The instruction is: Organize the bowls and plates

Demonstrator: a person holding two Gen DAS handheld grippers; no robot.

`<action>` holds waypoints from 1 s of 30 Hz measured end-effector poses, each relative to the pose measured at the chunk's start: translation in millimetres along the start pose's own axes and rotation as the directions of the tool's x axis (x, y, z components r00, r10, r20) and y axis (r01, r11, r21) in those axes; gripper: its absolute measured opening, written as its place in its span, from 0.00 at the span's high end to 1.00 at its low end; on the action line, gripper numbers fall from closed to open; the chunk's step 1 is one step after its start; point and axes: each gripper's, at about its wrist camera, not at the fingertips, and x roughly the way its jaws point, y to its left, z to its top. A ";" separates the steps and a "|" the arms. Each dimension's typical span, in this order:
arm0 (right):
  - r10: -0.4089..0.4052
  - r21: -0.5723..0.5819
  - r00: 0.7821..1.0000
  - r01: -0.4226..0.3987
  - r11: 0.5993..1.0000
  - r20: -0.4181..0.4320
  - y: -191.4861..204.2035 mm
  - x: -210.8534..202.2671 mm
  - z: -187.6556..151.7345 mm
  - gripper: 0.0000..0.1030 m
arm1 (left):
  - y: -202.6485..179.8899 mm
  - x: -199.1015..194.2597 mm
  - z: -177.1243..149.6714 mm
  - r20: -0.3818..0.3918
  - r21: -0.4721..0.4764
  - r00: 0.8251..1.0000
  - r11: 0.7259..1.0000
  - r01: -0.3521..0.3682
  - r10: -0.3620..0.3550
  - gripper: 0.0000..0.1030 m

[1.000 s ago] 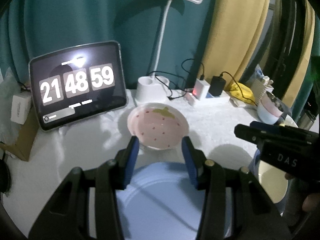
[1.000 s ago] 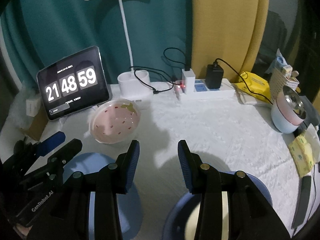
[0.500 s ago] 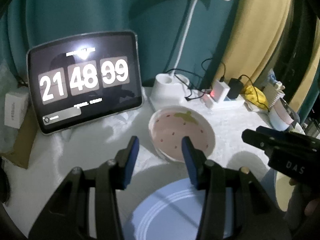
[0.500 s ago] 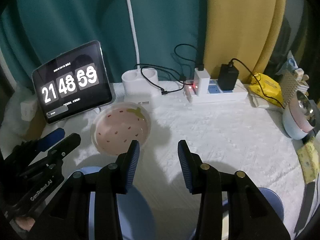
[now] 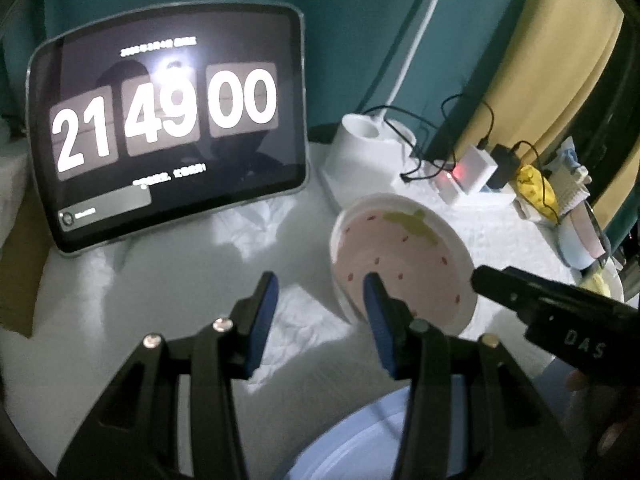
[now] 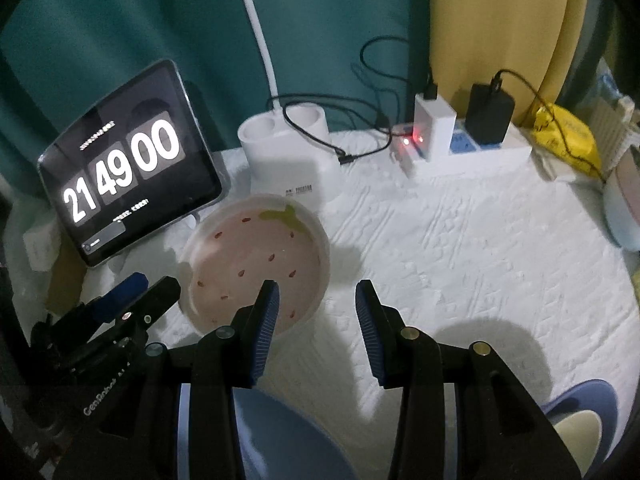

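A pink strawberry-pattern bowl [image 5: 404,264] [image 6: 256,268] sits on the white cloth in front of the lamp base. My left gripper [image 5: 322,292] is open and empty; its right finger overlaps the bowl's near left rim, its left finger is outside over cloth. It also shows in the right wrist view [image 6: 132,300], left of the bowl. My right gripper [image 6: 316,304] is open and empty, just right of the bowl's near edge, and shows in the left wrist view [image 5: 520,292]. A light blue plate [image 5: 360,440] [image 6: 280,432] lies near me. A blue bowl with a cream inside [image 6: 576,424] is at the near right.
A tablet clock [image 5: 168,136] leans at the back left. A white lamp base [image 6: 288,148], a power strip with chargers [image 6: 460,136], a yellow packet [image 6: 568,132] and a pale blue pot [image 6: 624,208] line the back and right. A cardboard box [image 5: 16,272] is at the left.
Both grippers moved forward toward the pink bowl. The left gripper swung left, so the bowl now sits to its right. The blue plate and blue bowl dropped lower in view.
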 end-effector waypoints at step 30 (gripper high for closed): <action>0.052 0.081 0.994 -0.045 0.996 -0.092 11.4 62.1 -13.6 0.81 | -12.3 32.6 -6.0 -0.091 0.067 0.996 0.997 0.030 -0.024 0.76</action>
